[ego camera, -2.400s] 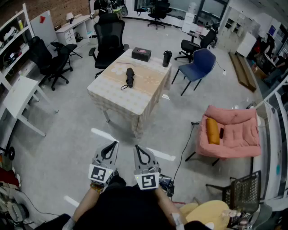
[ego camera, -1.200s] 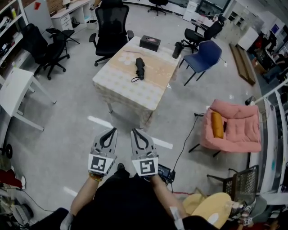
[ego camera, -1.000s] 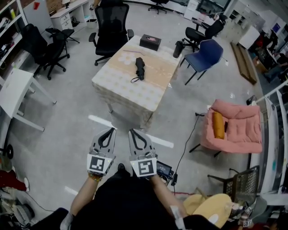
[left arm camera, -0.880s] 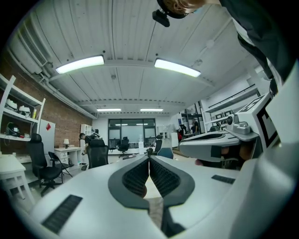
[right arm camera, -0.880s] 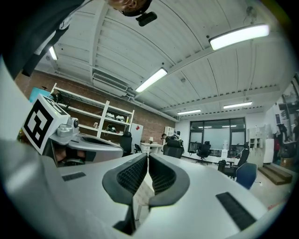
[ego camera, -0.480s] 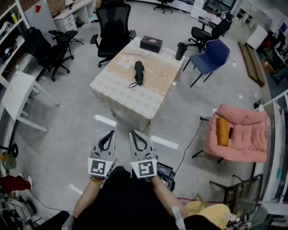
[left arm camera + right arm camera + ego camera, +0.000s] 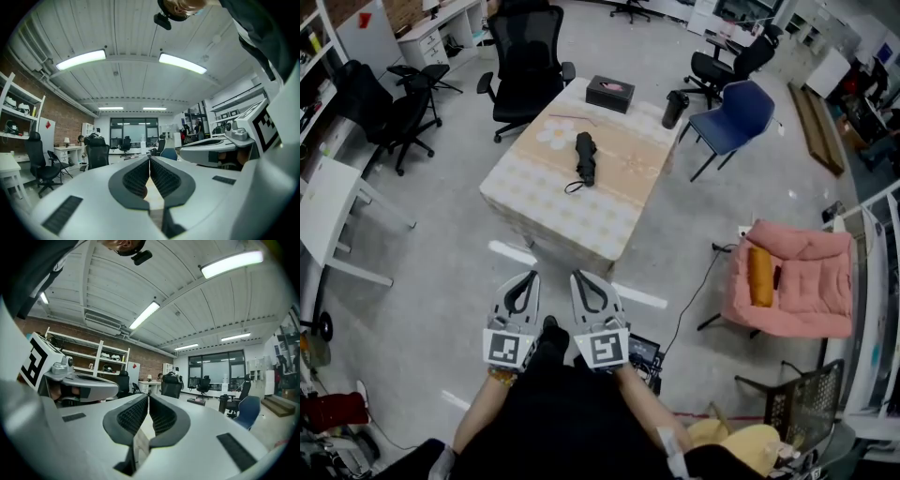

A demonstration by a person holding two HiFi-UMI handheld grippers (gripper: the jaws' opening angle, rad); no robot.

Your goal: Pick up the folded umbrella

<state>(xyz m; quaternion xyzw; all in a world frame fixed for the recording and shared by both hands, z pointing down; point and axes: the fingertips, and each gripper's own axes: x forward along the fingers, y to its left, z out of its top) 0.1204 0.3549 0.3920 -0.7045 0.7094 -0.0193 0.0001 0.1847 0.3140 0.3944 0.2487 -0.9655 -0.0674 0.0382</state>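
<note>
your left gripper and right gripper, ribbed jaws pressed together, empty; slim black folded umbrella at twelve o'clock on cloth-covered table.

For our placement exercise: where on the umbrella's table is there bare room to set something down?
The near half of the table, between the umbrella and the front edge, is bare, as is the strip to the umbrella's right. Crowded: the far edge, with the black box and flask.

Black top; grey left gripper, right gripper, b/w marker cubes
</note>
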